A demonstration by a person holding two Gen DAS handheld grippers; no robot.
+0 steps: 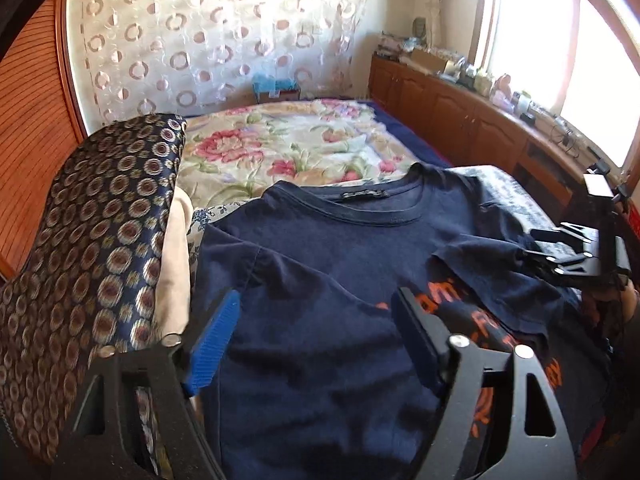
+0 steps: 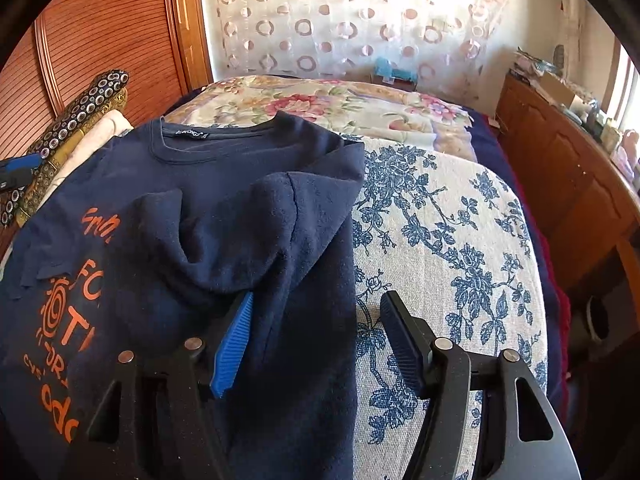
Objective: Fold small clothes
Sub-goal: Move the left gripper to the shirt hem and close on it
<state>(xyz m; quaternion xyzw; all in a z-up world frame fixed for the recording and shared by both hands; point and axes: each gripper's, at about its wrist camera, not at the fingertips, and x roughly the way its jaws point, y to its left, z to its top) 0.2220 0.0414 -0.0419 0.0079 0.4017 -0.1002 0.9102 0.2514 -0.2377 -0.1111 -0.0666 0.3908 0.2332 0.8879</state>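
Right wrist view: the navy t-shirt (image 2: 224,184) lies flat on the flowery bed cover (image 2: 460,240), neck far from us, length running away from the cams. Its right side is folded in already. Right gripper (image 2: 316,344) is over that folded edge, fingers apart, nothing held. Left gripper (image 1: 316,344), fingers apart too, is nearer the unfolded left sleeve (image 1: 236,264), so it prob goes next

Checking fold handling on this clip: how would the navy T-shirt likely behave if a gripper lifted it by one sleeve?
The T-shirt would probably drape and sag: its folded-over sleeve already lies in soft creases. It looks thin, so likely light. It may drag rather than slide freely on the floral cloth.
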